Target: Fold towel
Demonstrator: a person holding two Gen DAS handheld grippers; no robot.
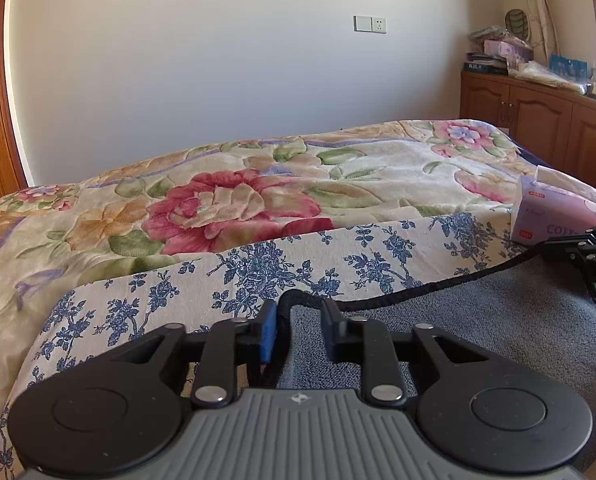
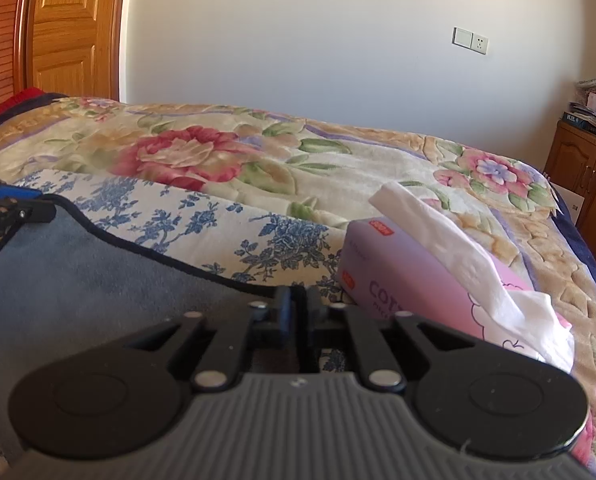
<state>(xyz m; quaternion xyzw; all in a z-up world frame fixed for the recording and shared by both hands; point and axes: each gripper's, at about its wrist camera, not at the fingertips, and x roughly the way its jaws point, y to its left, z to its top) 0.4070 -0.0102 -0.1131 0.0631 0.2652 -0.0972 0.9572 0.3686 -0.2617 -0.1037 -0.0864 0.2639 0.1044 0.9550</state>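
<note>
Left gripper (image 1: 300, 334): your fingers stand apart, one on each side of the towel's black-edged corner. The blue pad (image 1: 268, 332) touches the hem, but the other finger does not press the cloth.
Right gripper (image 2: 296, 314): your fingers are almost together, with only a thin gap. I cannot tell if cloth is pinched there, because the towel edge passes just at the tips.
Towel (image 2: 77, 280): grey-blue with a black hem, it lies spread on the bed, under and between your two grippers.
Blue-flowered sheet (image 1: 298, 260): it lies under the towel and shows beyond the hem.
Tissue box (image 2: 410, 284): purple, just beside your right gripper, on the sheet; a white tissue (image 2: 458, 240) hangs out of the top.
Floral blanket (image 1: 225, 200): it covers the bed behind the sheet.
Wooden cabinet (image 1: 538, 120): far, against the wall, with things piled on top.
</note>
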